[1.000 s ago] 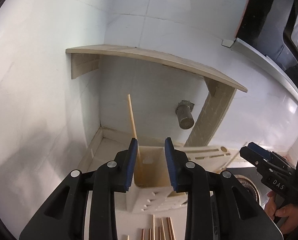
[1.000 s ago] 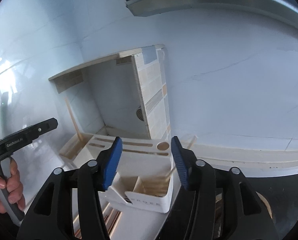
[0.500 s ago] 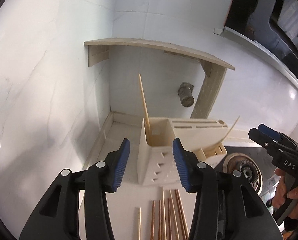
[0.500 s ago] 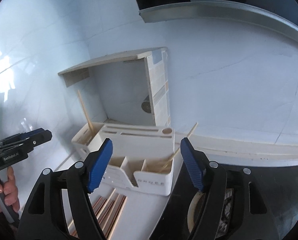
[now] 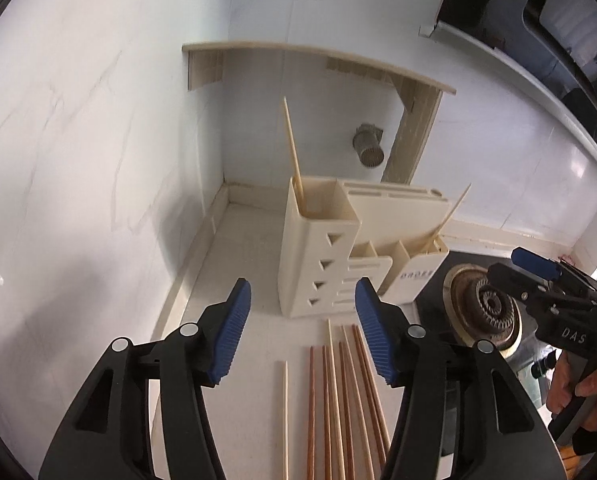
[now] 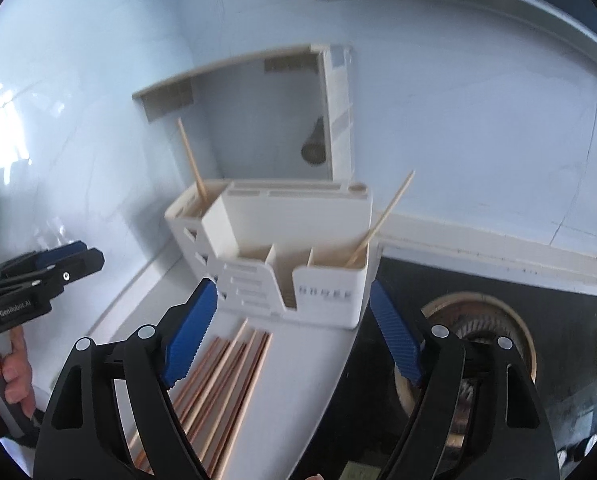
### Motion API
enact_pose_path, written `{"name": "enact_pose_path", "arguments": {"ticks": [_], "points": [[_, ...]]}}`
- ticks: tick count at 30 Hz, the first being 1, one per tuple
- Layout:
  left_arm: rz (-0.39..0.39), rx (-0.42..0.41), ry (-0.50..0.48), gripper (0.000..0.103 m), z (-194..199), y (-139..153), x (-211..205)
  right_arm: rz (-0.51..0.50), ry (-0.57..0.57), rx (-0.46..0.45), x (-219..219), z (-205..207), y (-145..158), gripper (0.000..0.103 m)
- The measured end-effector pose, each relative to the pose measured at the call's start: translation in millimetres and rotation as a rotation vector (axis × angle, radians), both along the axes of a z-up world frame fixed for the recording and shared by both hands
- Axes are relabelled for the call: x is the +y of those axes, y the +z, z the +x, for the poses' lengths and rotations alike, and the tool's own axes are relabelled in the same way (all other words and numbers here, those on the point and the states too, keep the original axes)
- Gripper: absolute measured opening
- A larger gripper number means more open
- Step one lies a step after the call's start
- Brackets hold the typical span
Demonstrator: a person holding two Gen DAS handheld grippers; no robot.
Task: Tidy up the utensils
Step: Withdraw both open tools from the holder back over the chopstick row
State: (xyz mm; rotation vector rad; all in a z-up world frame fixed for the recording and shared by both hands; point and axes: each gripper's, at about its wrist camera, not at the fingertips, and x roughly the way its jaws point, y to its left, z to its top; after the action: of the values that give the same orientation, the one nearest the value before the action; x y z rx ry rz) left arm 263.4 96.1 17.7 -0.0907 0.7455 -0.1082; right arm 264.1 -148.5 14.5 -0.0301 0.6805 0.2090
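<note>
Distance to the holder (image 5: 330,252) has grown in both views: a second ago each gripper stood close over its compartments, and now the whole holder and the chopsticks (image 5: 338,392) on the counter (image 5: 254,344) in front of it are visible. Jaws of the left gripper (image 5: 302,328) and of the right gripper (image 6: 294,328) are opening, much wider than a second ago, and nothing is between them.

One pale stick (image 5: 292,148) stands in the tall left compartment, and another stick (image 6: 382,216) leans in the low right compartment; both grippers have let go of them. My reading is that one delivery is finished and both hands are pulling back toward the loose chopsticks, which lie in a row just before the holder and are not yet sorted. So most of the task remains.

Writing: the holder front carries raised letters, perhaps "ORDER", but I cannot read them surely. The right gripper body shows "DAS" in the left view, and the left gripper shows "GenRobot.AI" in the right view.
</note>
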Motion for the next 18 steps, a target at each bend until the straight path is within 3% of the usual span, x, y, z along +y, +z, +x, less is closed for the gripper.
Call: {"name": "enact_pose_path", "arguments": {"ticks": [8,12,18], "points": [[0.001,0.116,-0.007,0.058,-10.0,-26.7,2.3,-0.016,-0.033,0.12,6.6,-8.6,-22.2,0.083],[0.047,0.206,0.015,0.058,-6.8,-45.0,0.4,-0.017,-0.045,0.185,7.8,-7.2,-37.0,0.083],[0.023,0.289,0.028,0.058,-8.7,-70.6,8.8,-0.05,-0.027,0.284,14.6,-6.2,-61.1,0.083]]}}
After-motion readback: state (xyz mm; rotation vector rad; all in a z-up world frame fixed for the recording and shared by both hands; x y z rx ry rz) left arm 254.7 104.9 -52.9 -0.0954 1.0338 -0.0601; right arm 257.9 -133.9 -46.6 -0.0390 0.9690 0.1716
